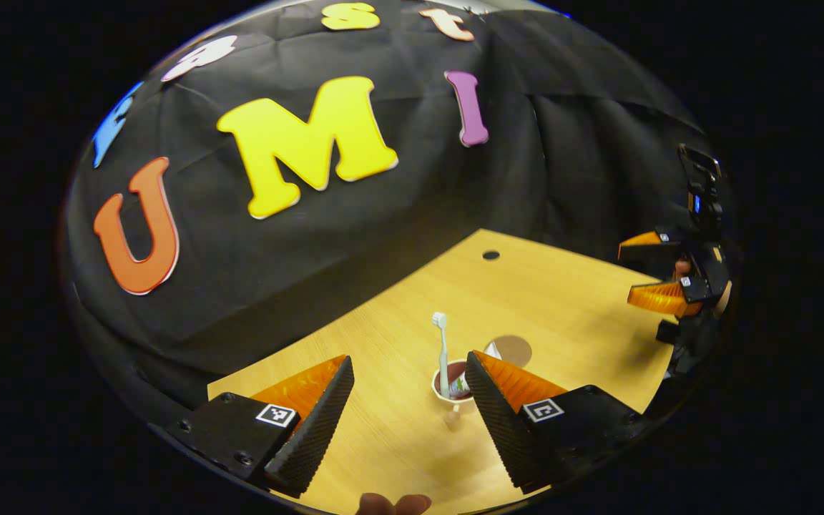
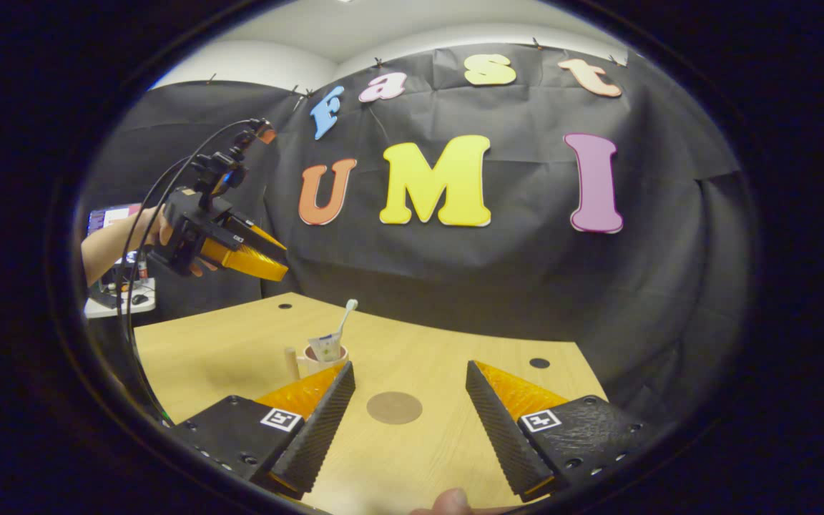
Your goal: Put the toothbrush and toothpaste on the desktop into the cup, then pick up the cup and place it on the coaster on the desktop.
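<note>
The wooden desktop (image 2: 240, 350) is the biggest thing here, light in colour, with small dark round holes near its far edge; the black cloth wall stands close behind it.

Above the desktop the left gripper (image 1: 409, 375) hangs with its two fingers spread wide apart and nothing between them. In the right gripper view I see the same left gripper (image 2: 269, 261) high in the air at the left side, and a hand (image 2: 158, 229) holds it from behind, with dark cables running up from it. The right gripper (image 2: 409, 379) is lower, near the desktop, and its fingers are also wide apart and hold nothing. From the left gripper view, the right gripper (image 1: 630, 275) stays far at the right edge, well apart from the cup.

The cup (image 2: 312, 360) stands upright on the desktop, pale outside and dark red inside, with a handle at its side. It is near the coaster (image 2: 394, 407) but not on it; the coaster is a flat brown disc lying bare on the wood, between the right gripper's fingers in that view.

Inside the cup the toothpaste (image 2: 326, 347), a small white tube, stands with its flat end up. The toothbrush (image 1: 442, 350) also stands in the cup, white, its head rising above the rim.
</note>
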A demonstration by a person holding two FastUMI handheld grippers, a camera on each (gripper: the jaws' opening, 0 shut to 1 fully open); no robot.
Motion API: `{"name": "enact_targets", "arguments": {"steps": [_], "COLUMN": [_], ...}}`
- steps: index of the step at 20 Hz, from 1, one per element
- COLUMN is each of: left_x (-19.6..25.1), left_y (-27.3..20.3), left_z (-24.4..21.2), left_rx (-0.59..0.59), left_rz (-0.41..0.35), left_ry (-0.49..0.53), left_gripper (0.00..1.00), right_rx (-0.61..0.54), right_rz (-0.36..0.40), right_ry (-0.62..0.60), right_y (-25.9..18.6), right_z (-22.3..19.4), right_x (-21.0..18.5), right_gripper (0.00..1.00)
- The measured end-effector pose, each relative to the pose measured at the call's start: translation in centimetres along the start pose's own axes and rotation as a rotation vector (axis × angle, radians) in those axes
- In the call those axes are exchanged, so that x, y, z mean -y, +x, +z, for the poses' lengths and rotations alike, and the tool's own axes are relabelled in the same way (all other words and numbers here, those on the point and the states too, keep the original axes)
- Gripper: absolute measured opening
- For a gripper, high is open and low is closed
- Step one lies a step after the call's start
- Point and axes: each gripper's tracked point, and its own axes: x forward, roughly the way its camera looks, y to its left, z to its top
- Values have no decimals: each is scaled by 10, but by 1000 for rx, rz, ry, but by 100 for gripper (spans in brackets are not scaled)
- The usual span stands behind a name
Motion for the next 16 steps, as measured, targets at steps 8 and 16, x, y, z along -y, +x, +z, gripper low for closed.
{"name": "enact_targets", "arguments": {"steps": [8,16], "left_x": [17,31], "left_y": [31,18], "left_z": [-83,-145], "left_rx": [-541,-813], "left_rz": [-180,-257], "left_ry": [137,210], "left_gripper": [99,97], "right_rx": [28,13], "right_rz": [55,-9], "right_ry": [213,143], "right_y": [-31,-41], "right_z": [-23,-44], "right_x": [23,41], "right_gripper": [95,95]}}
